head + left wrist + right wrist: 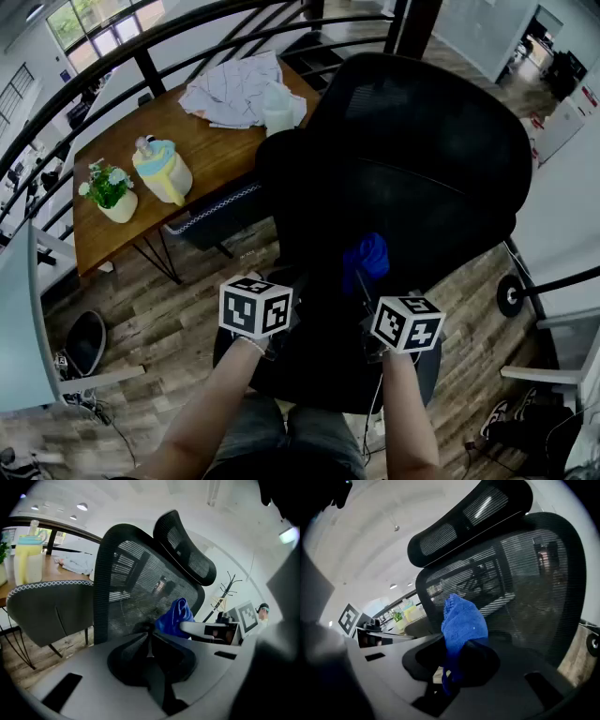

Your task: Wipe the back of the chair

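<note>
A black mesh office chair back (412, 159) rises in front of me, its headrest (468, 517) on top. A bunched blue cloth (367, 260) is pinched in my right gripper (457, 660), which is shut on it; the cloth (463, 623) sits close against the lower mesh (520, 583). In the left gripper view the cloth (174, 618) shows just right of the chair back (136, 578). My left gripper (149, 632) is shut with nothing in it, its tips near the lower frame of the back. Both marker cubes (255, 307) show low in the head view.
A wooden table (202, 155) beyond the chair carries a yellow jug (162, 172), a potted plant (111, 190) and a white cloth (239, 89). A grey chair (220, 214) is tucked under it. A black railing (141, 56) runs behind. A coat stand (225, 590) stands at the right.
</note>
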Tool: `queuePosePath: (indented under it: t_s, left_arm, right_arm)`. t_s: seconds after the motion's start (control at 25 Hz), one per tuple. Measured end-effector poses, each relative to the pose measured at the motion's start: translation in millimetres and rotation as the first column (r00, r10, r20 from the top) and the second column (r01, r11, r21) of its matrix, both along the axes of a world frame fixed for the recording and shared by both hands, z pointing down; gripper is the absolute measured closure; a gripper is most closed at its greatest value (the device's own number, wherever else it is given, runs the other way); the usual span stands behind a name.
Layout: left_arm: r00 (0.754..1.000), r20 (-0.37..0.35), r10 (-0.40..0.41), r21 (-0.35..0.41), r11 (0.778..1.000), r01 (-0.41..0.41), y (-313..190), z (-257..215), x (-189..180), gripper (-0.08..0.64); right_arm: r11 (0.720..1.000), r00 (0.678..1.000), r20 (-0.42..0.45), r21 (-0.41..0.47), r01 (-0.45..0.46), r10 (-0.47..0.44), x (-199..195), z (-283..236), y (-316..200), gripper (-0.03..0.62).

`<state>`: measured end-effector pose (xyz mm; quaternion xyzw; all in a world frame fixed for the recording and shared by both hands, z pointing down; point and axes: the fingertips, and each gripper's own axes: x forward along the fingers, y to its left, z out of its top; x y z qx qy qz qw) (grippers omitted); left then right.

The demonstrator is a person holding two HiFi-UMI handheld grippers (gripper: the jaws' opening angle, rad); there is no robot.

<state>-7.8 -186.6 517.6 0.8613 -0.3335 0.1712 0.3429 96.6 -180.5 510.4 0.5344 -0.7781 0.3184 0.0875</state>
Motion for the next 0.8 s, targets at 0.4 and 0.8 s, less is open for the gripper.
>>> queuePosePath:
  t_s: [0.4,0.8]
  left_arm:
    - [0.990,0.009,-0.141,-0.029,0.990,0.141,-15.1,13.5,-68.4,0.525]
    - [0.980,0.020,-0.197,-0.055,0.979,0.198,-30.1,29.0,-92.4,0.525]
  right_arm:
    - [0.975,0.974,0.042,-0.014,0.221,-0.221,-106.4,13.0,-33.3,0.505]
    - [0.946,0.946,0.059,-0.046,0.322,-0.319,-159.0,38.2,-58.4,0.505]
